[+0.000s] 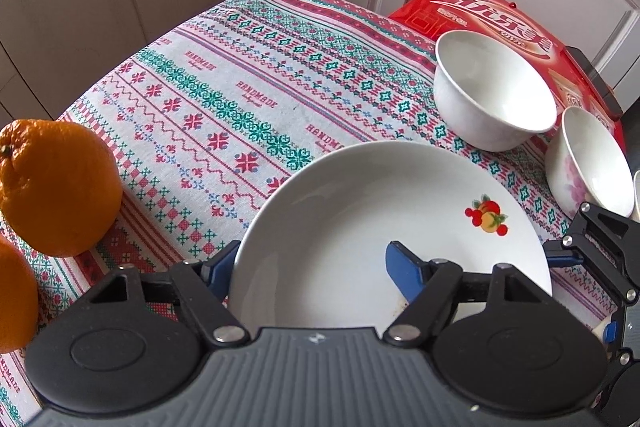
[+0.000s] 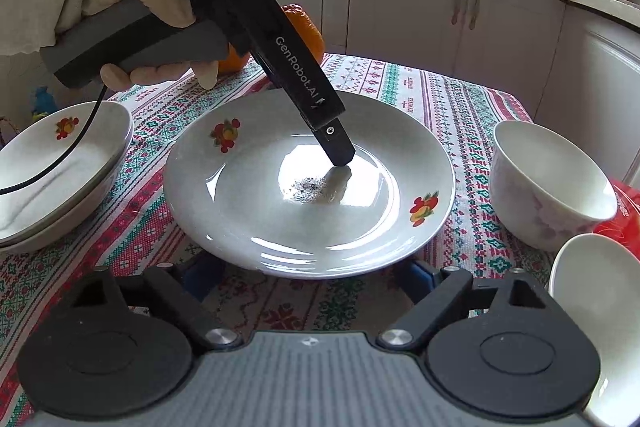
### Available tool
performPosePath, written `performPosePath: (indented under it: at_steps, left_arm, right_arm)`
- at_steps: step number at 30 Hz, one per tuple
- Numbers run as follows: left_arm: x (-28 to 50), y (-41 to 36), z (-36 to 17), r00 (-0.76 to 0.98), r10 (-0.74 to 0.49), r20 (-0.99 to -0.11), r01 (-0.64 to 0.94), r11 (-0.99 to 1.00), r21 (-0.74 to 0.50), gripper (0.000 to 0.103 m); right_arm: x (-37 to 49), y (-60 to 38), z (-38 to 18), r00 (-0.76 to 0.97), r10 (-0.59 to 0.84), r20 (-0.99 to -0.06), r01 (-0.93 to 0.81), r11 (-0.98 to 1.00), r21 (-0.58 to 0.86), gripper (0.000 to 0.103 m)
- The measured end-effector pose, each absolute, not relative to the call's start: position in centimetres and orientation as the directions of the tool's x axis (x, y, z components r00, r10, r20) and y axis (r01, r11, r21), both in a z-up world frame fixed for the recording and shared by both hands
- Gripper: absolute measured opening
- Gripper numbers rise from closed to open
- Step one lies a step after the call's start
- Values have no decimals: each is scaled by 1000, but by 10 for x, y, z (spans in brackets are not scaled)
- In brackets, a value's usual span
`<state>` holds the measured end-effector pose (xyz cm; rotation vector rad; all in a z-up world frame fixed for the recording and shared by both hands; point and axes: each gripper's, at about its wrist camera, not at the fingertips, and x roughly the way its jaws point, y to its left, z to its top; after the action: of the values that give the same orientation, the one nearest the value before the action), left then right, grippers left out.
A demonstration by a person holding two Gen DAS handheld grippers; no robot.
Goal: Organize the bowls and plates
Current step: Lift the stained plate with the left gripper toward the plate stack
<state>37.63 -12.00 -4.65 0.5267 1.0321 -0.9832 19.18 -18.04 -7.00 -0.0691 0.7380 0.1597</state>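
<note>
A white plate with fruit prints [image 1: 360,211] lies on the patterned tablecloth; it also shows in the right wrist view [image 2: 256,211]. My left gripper [image 1: 308,263] is open and straddles the plate's rim, one blue finger [image 1: 404,267] inside it, the other [image 1: 220,265] outside; it shows in the right wrist view [image 2: 336,151] with its tip in the plate. My right gripper [image 2: 308,277] is open at the plate's near edge, its fingers hidden under the rim. Two stacked plates [image 2: 52,171] sit left. A plain white bowl [image 1: 492,91] and a flowered bowl [image 1: 588,163] stand to the right.
Two oranges [image 1: 56,187] sit on the tablecloth [image 1: 208,99] at the left. A red box [image 1: 500,15] lies behind the bowls. White cabinets surround the table. In the right wrist view the flowered bowl [image 2: 544,183] and the plain bowl [image 2: 600,307] stand close on the right.
</note>
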Motion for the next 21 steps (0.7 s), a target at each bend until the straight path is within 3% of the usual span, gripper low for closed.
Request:
performPosePath:
  at_steps: [21]
  left_arm:
    - [365,-109,-40,153,-427,-891,876,476,-77,75]
  right_arm:
    - [185,-175,-63,720,121,-683,-198,980,-35,92]
